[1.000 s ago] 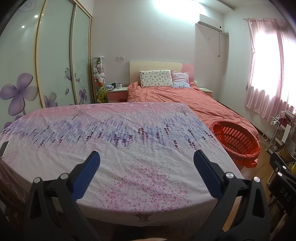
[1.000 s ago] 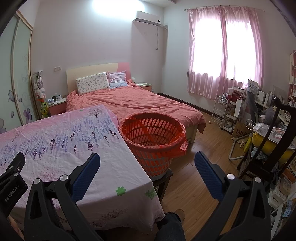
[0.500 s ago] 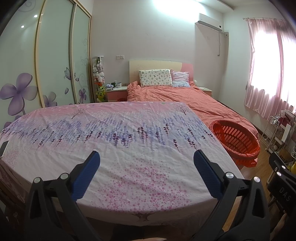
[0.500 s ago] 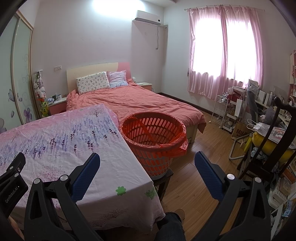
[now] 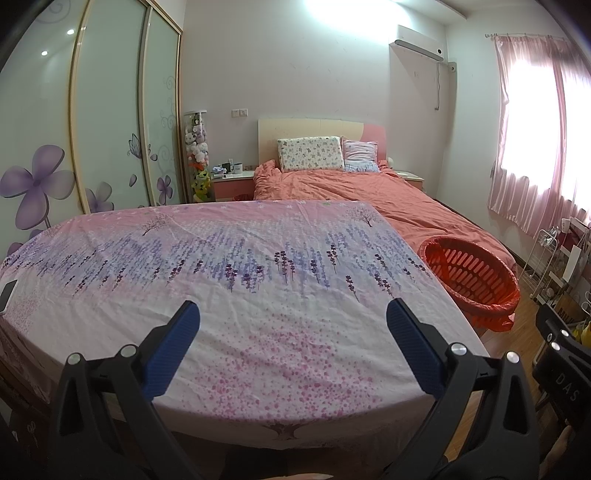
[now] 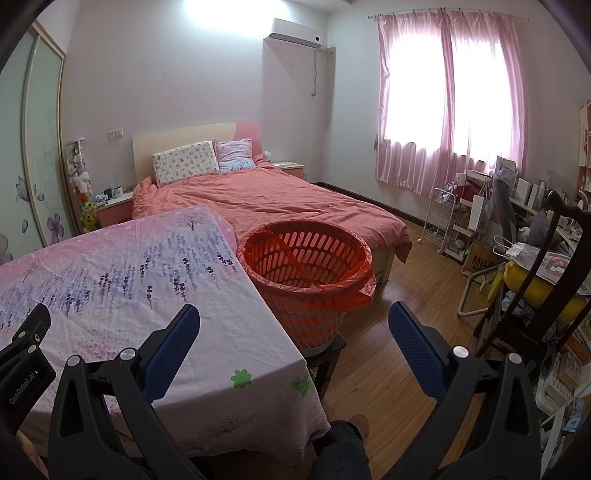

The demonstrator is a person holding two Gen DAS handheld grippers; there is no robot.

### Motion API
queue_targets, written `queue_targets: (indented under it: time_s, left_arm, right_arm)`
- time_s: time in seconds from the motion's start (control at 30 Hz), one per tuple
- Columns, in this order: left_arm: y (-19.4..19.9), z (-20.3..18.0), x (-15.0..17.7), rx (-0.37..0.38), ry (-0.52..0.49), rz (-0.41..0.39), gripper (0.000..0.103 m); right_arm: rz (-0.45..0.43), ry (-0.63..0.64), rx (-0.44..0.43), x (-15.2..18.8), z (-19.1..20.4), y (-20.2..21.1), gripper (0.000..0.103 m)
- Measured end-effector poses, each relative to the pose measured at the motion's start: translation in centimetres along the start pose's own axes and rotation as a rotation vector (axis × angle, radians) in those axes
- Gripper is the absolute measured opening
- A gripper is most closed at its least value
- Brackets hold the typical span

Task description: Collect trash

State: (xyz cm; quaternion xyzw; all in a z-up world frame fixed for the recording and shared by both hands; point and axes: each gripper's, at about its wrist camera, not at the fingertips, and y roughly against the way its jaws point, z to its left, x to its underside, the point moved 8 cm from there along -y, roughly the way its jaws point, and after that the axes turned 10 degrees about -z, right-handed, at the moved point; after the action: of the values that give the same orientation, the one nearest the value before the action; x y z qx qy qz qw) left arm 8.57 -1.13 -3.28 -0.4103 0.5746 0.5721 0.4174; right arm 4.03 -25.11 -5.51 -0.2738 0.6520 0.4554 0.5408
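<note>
We held both the left gripper and right gripper spread and empty, judging the lined basket best approached squarely.

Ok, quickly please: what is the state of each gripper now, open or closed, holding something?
Left gripper: open, holding nothing, above the pink flower-print cloth.
Right gripper: open, holding nothing, near the orange plastic basket.

Home bedroom, made bed with pillows, sliding wardrobe with flower decals, pink curtains, wall air conditioner
</note>
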Motion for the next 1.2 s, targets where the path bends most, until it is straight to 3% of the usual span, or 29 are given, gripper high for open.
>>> queue_targets:
  time_s: [1.2]
  left_arm:
    - [0.0, -0.04, 0.84, -0.002, -0.006, 0.009, 0.099]
  right_arm:
    - [0.006, -0.001, -0.003, 0.42, 0.22, -0.12, 0.101]
